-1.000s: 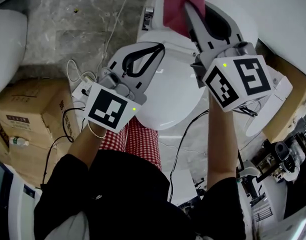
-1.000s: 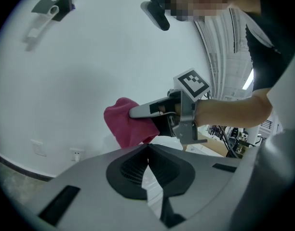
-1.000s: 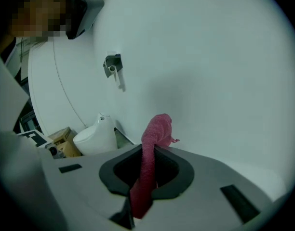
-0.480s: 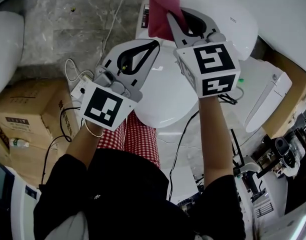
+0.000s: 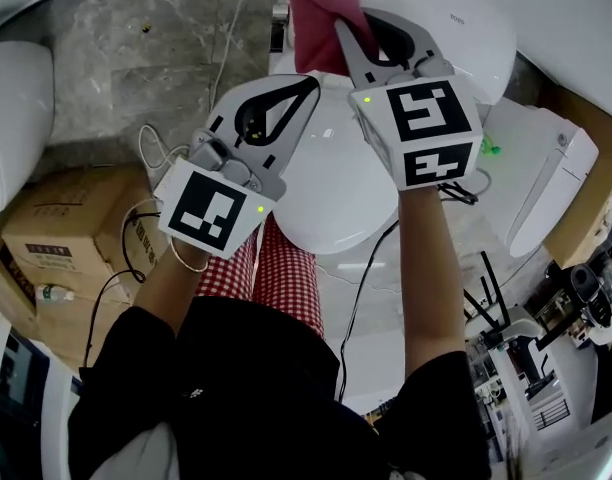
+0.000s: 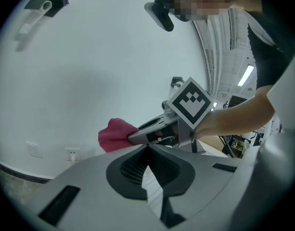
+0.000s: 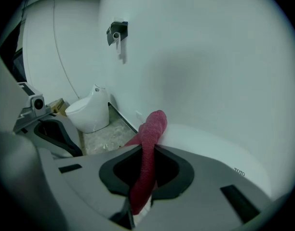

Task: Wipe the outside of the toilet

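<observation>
While the right gripper (image 5: 342, 34) clamps a crimson cloth (image 5: 321, 8) between its jaws, the cloth's free end lies against the white rear top of the toilet (image 5: 336, 193), just behind the closed lid. In the right gripper view the cloth (image 7: 154, 124) runs up out of the jaws and appears to touch that curved shell (image 7: 210, 148).

Left gripper (image 5: 308, 86): jaws together, nothing held, hanging over the lid's left side. Its own view shows the tips met (image 6: 147, 146).

Step, as I judge it: wiping the upper back of the shell. Next move calls for light pressure on the cloth and a drag across, then down the flanks — with the left gripper kept out of the sweep.

Not readable:
- the actual contact patch, which lies under the cloth
- the bowl's sides and base, hidden by the lid and the person's legs
- the cloth's far end, cut off by the head view's top edge
- whether any of the surface has been wiped — no mark tells

A second toilet (image 7: 89, 112) stands well apart on the floor
</observation>
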The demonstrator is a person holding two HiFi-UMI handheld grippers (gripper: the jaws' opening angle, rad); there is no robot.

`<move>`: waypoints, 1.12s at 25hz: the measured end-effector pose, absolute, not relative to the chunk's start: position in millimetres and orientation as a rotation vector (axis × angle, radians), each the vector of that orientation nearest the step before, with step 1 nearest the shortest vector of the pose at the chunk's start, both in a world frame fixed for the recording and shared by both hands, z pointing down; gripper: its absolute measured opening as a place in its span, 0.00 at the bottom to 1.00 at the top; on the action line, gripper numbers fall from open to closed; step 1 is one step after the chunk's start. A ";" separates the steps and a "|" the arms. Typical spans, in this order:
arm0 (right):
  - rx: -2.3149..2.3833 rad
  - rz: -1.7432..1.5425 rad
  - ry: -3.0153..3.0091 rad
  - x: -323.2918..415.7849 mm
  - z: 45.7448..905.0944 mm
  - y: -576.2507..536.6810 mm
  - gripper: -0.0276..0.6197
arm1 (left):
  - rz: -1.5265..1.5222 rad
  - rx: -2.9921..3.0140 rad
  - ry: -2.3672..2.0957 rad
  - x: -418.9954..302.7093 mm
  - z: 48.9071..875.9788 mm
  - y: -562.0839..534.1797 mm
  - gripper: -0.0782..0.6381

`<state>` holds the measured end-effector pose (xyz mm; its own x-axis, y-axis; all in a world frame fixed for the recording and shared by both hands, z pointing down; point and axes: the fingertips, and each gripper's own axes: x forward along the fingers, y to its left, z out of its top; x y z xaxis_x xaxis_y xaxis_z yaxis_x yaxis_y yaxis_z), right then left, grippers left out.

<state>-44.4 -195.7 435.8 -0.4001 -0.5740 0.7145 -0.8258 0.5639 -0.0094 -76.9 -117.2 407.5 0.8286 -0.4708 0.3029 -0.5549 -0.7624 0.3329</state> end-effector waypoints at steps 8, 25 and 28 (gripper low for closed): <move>1.165 0.530 -2.167 -27.9 430.9 -194.2 0.13 | 0.316 2.605 -0.733 -62.4 410.6 -113.2 0.12; 1.217 0.489 -2.150 19.3 417.9 -191.9 0.13 | 0.305 2.608 -0.758 -46.3 406.6 -102.6 0.12; 1.236 0.485 -2.134 27.9 416.8 -189.4 0.13 | 0.306 2.608 -0.743 -40.9 406.6 -96.3 0.12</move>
